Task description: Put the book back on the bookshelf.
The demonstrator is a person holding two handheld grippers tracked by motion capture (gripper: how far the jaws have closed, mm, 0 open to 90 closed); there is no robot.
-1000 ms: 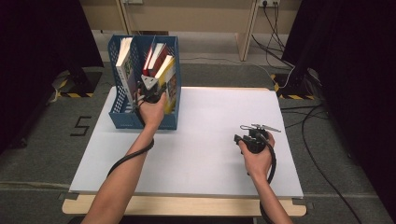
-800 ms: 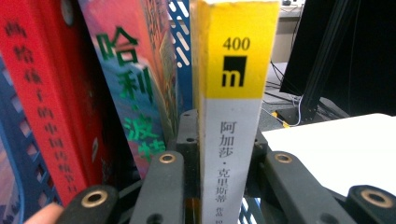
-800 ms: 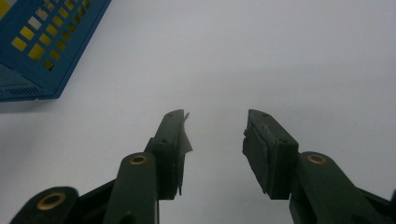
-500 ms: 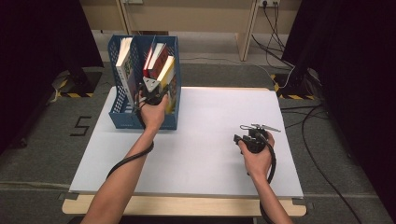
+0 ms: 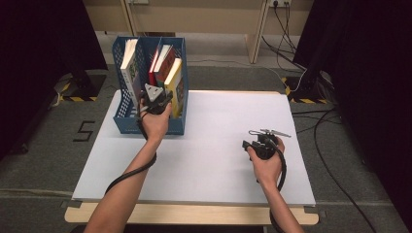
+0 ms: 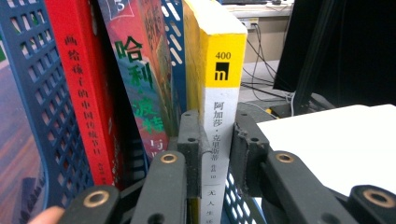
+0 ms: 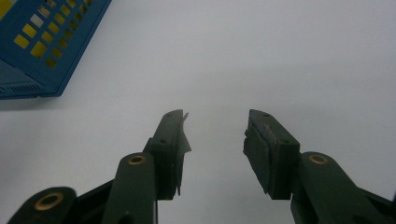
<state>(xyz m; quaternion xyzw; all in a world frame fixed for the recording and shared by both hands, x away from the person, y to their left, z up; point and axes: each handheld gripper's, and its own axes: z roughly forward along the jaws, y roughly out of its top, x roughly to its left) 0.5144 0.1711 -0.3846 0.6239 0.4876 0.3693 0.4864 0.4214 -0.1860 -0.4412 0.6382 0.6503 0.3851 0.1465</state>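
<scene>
Two black jaws of the left gripper (image 6: 217,154) were clamped on the spine of the yellow-and-white book (image 6: 219,93), which stood upright at the right end of the blue mesh file holder (image 5: 127,111), beside a green-lettered paperback (image 6: 140,79) and a red book (image 6: 84,93). They had just been tightening on it.

Judging by this, the step in hand was gripping that book to draw it out of the holder. The next move would call for a firm pinch and a straight pull, so the neighbours were not dragged along.

Its spine read "400" above a small black "m" logo, then Chinese characters, 阿加莎·克里斯蒂. The red spine also carried Chinese text.

Meanwhile the right gripper (image 7: 217,154) rested over the white table (image 5: 218,160), jaws apart and holding nothing.
</scene>
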